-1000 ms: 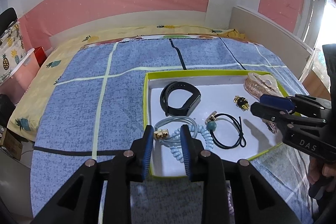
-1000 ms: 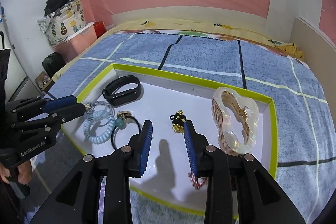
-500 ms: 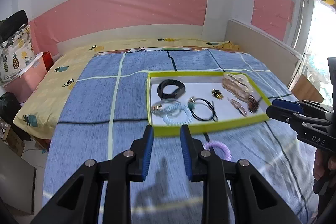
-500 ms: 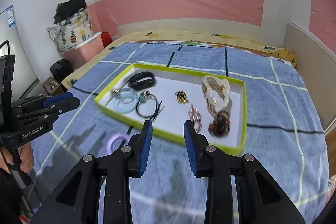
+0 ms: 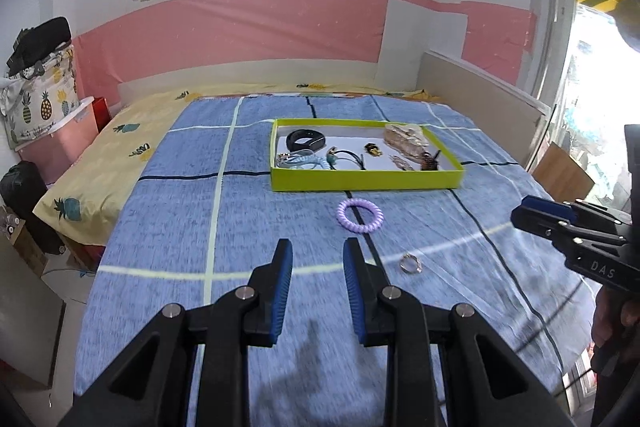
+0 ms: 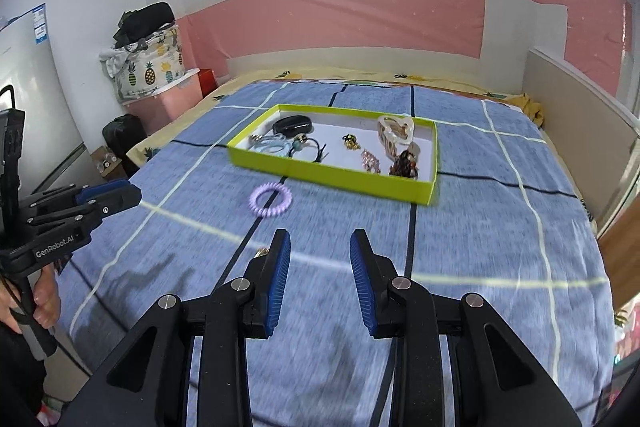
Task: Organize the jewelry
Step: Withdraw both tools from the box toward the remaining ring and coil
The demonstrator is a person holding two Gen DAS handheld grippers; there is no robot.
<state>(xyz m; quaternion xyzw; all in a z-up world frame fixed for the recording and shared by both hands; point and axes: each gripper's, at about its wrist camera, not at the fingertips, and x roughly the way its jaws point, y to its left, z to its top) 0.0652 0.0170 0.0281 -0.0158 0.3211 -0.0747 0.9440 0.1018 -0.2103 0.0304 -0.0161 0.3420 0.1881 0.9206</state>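
Hiding most of a small gold ring (image 6: 263, 251), the right hand-held gripper (image 6: 320, 263) stands spread, empty; the left hand-held gripper (image 5: 317, 269) likewise.

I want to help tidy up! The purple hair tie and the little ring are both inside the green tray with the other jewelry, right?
Not quite. The purple hair tie and the little ring both lie on the blue blanket, outside the green tray and nearer than it. The left wrist view shows this best. The other jewelry is inside the tray, as you said.
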